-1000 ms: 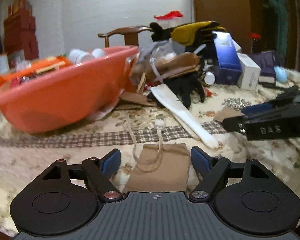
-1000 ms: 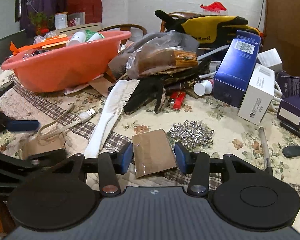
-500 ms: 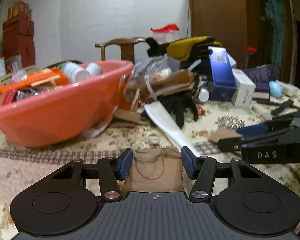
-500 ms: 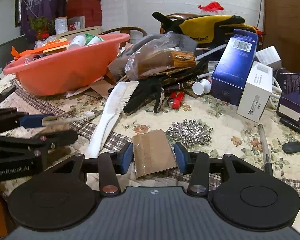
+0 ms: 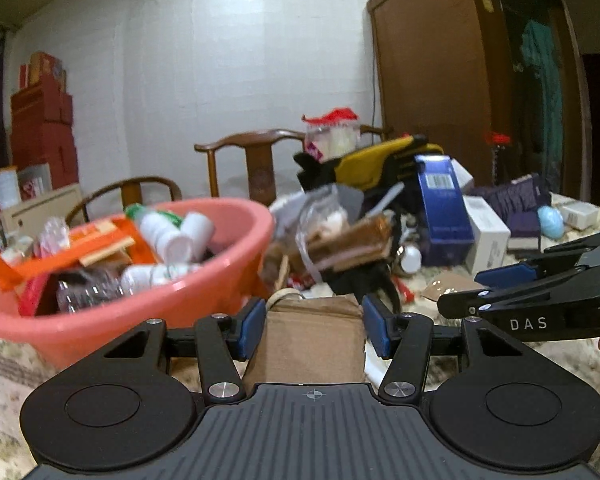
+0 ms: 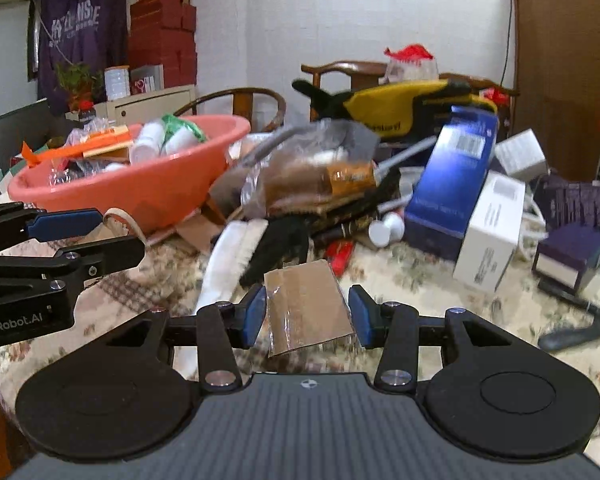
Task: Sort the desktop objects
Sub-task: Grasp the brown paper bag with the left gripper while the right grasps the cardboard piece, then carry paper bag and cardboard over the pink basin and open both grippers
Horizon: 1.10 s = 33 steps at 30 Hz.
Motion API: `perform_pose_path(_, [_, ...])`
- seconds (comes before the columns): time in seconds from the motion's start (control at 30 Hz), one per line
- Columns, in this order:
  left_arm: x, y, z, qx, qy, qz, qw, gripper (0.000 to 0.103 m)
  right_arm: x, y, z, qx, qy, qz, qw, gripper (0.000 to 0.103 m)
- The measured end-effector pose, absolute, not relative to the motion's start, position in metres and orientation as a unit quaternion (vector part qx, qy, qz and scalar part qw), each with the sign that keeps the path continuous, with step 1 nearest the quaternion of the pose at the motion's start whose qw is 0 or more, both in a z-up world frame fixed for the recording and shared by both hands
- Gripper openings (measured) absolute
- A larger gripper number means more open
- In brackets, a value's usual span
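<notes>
- Basin [image 5: 204, 296], the big orange one, stands on the quilted surface [image 6: 440, 280] already holding bottles and packets; it looks like where sorted things go.
- Left tongs [image 5: 314, 330] are clamped on a brown paper pouch [image 5: 312, 344] lifted just before the basin's near wall; my guess is carry-to-basin is under way, and next it must clear the rim, then let go.
- Right tongs [image 6: 307, 314] pinch a cardboard piece [image 6: 308, 308], raised above the surface.
- Room is tight: both tongs are close together, clutter heaped right.
</notes>
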State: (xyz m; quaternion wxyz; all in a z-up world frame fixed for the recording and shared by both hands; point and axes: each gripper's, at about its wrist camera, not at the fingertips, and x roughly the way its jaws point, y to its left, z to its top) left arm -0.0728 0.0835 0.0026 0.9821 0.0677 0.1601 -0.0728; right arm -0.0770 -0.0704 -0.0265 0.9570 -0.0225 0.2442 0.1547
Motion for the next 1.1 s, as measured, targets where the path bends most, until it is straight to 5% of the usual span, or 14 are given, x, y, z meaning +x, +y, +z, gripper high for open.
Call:
perform_pose_path(0.73, [-0.025,0.15,0.093,0.058,0.09,0.036,0.994,0.055,-0.01,0.036,0.074,-0.058,0.15,0.205,0.966,0.05])
perform_pose_path(1.1, [-0.068,0.147,0.035,0.037,0.125,-0.011,0.991,0.062,-0.033,0.007,0.036,-0.054,0.153,0.173,0.971,0.05])
